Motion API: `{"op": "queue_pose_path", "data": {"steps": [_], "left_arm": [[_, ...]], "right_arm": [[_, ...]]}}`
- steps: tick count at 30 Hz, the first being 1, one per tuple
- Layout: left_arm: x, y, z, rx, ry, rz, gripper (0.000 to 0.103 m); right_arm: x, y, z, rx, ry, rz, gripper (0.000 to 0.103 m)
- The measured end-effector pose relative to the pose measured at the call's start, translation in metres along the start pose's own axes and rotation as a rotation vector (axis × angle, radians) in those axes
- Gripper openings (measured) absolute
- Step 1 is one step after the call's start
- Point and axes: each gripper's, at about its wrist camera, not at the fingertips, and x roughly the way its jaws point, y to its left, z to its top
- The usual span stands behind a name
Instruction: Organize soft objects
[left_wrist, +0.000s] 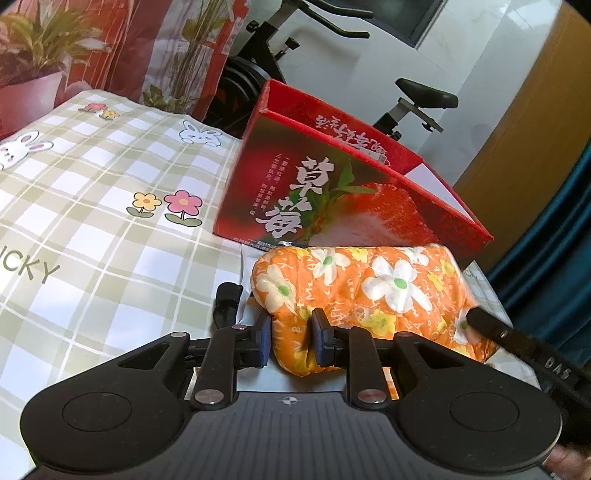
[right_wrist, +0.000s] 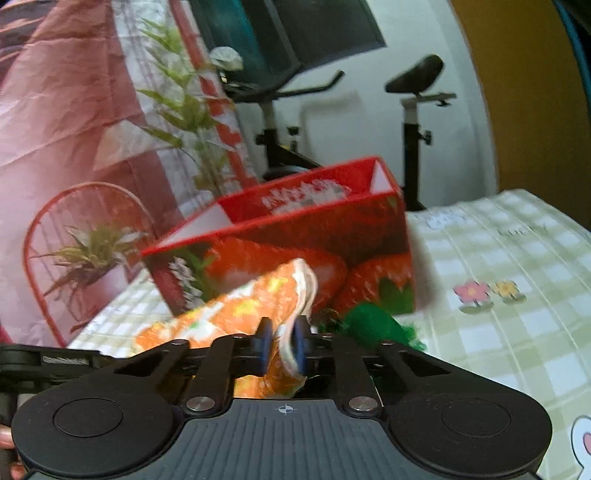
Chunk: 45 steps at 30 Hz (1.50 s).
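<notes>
An orange padded cloth with white and yellow flowers (left_wrist: 354, 291) lies rolled on the table in front of a red strawberry box (left_wrist: 332, 192). My left gripper (left_wrist: 291, 339) is shut on the cloth's near fold, its blue pads pressing into the fabric. The right gripper's black finger (left_wrist: 491, 328) reaches the cloth's right end in the left wrist view. In the right wrist view my right gripper (right_wrist: 282, 347) is shut on the thin white-edged border of the same cloth (right_wrist: 236, 310). A green fluffy thing (right_wrist: 373, 325) lies just right of it, before the box (right_wrist: 295, 243).
The table carries a green-checked cloth (left_wrist: 92, 206) printed with flowers and rabbits. A red printed backdrop with plants (left_wrist: 110, 48) stands behind it. An exercise bike (left_wrist: 406, 96) is beyond the box. A blue curtain (left_wrist: 554, 236) hangs at the right.
</notes>
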Motion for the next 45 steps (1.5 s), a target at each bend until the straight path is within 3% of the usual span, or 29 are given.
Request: {"op": "queue_pose_path", "data": {"steps": [11,16,23,31,38,45], "left_arm": [[0.001,-0.002,-0.001,0.01,0.001,0.001,0.024],[0.001,-0.003,-0.002,0.008,-0.001,-0.001,0.024],[0.002,-0.002,-0.003,0.001,-0.002,-0.004,0.024],[-0.002,0.001,-0.002,-0.005,-0.016,-0.016,0.02],[-0.03,-0.01,0.015,0.043,-0.136,-0.034,0.014],[-0.056,-0.042,0.061,0.191,-0.299,-0.038,0.014]], "right_arm": [[0.006,0.011,-0.003,-0.042,0.041,0.029,0.008],[0.01,0.007,-0.007,-0.03,0.057,0.001,0.022],[0.015,-0.009,-0.012,0.04,0.08,-0.019,0.023],[0.011,-0.004,-0.01,0.015,0.063,0.009,0.008],[-0.008,0.015,0.015,-0.087,-0.029,0.058,0.007],[-0.008,0.021,0.064,-0.121,-0.1,0.092,0.007]]}}
